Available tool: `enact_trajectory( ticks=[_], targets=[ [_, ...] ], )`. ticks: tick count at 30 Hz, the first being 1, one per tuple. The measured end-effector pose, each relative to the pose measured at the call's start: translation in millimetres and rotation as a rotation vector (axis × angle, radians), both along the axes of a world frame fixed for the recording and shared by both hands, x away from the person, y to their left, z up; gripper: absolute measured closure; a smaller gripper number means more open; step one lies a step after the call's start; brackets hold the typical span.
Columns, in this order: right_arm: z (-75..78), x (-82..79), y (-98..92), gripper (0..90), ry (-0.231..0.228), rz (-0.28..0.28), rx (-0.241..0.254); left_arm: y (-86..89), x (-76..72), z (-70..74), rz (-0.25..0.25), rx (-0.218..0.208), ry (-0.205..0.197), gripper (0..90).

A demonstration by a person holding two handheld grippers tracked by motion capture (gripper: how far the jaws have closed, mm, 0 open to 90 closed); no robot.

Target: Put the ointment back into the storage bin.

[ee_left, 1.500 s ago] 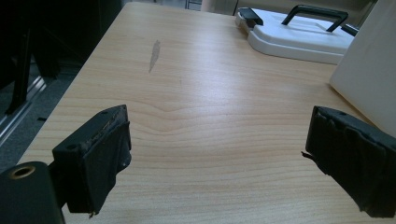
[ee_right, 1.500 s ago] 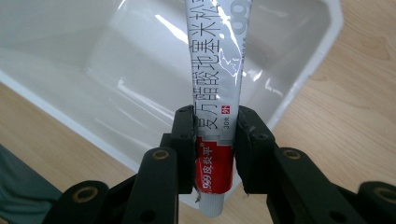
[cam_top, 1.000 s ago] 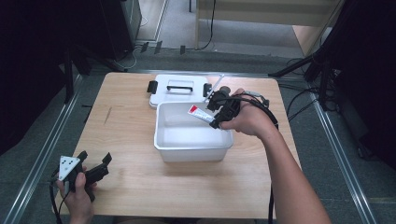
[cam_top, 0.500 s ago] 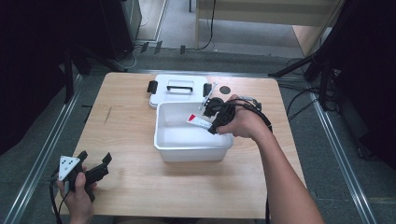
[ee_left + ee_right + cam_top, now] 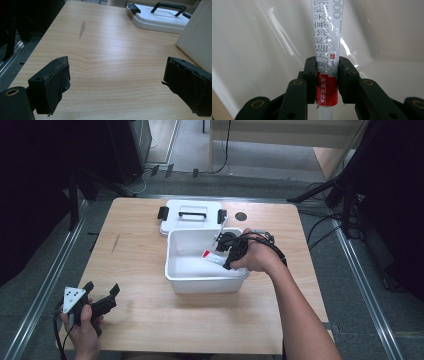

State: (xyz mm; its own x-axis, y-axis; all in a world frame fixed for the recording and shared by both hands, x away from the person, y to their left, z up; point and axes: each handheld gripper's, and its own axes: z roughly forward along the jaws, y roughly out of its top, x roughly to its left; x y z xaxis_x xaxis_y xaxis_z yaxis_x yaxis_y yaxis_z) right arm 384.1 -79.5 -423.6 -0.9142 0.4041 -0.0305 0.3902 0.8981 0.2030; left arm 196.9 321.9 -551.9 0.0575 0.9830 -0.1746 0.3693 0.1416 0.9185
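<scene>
Tube (image 5: 327, 62) pinched by the right gripper (image 5: 327, 82) at frame centre, low inside the bin (image 5: 175, 270), likely for dropping off; left gripper (image 5: 117, 85) idles spread wide, lower left.

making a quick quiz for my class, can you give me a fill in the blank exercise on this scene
1. The right gripper has its fingers shut on a ____.
2. The tube is held inside the white ____.
3. The lid lies behind the bin and has a ____ handle.
4. The left gripper has its fingers ____ over bare table.

Missing words: tube; bin; black; open
</scene>
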Motion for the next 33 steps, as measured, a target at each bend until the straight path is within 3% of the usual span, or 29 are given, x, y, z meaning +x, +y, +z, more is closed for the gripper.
enact_trajectory(
  ticks=[7,23,33],
  targets=[
    [-9.1,-0.1,8.0,72.2,0.005,0.020,-0.052,0.1,0.0,0.1,-0.002,0.000,0.001,7.8],
    [-31.4,5.5,20.6,72.1,0.039,0.001,-0.172,0.4,0.6,0.0,-0.005,-0.006,0.005,7.9],
    [-40.7,7.0,21.9,72.0,0.072,-0.004,-0.187,0.8,0.8,0.0,-0.008,-0.007,0.006,8.0]
  ],
)
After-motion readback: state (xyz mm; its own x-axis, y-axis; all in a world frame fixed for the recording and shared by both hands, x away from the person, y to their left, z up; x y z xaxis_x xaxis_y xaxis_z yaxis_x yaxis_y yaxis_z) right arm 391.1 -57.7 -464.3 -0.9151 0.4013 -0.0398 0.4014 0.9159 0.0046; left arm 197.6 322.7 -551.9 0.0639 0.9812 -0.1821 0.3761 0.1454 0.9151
